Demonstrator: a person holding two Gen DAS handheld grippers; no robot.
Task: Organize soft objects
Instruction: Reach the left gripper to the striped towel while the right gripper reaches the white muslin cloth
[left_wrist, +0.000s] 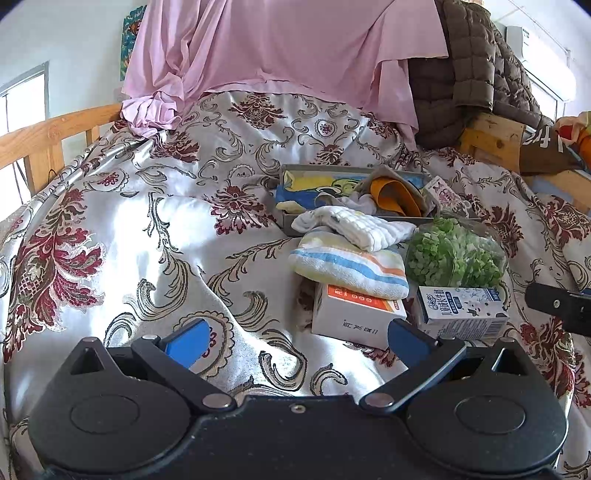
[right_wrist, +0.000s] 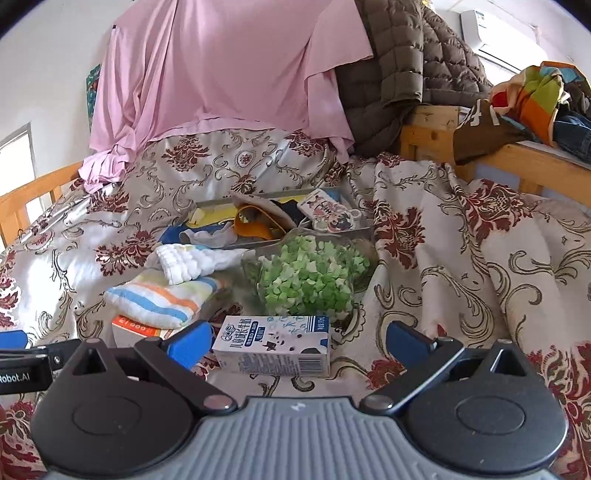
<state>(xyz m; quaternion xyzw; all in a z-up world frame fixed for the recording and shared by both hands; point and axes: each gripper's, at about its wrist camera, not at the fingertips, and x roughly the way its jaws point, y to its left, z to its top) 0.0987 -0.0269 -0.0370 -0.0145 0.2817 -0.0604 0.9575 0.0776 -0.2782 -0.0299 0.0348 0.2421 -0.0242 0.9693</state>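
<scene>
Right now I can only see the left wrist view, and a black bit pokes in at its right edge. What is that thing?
Observer: That is the right gripper. Its own camera shows it open and holding nothing.
Operator: What is in front of it?
Observer: The milk carton lies on its side in the gap between the blue fingers. I cannot tell whether a finger touches it.
Operator: Is anything soft past my right edge?
Observer: Yes, a multicoloured cloth bundle sits on the wooden shelf, with something denim beside it.
</scene>
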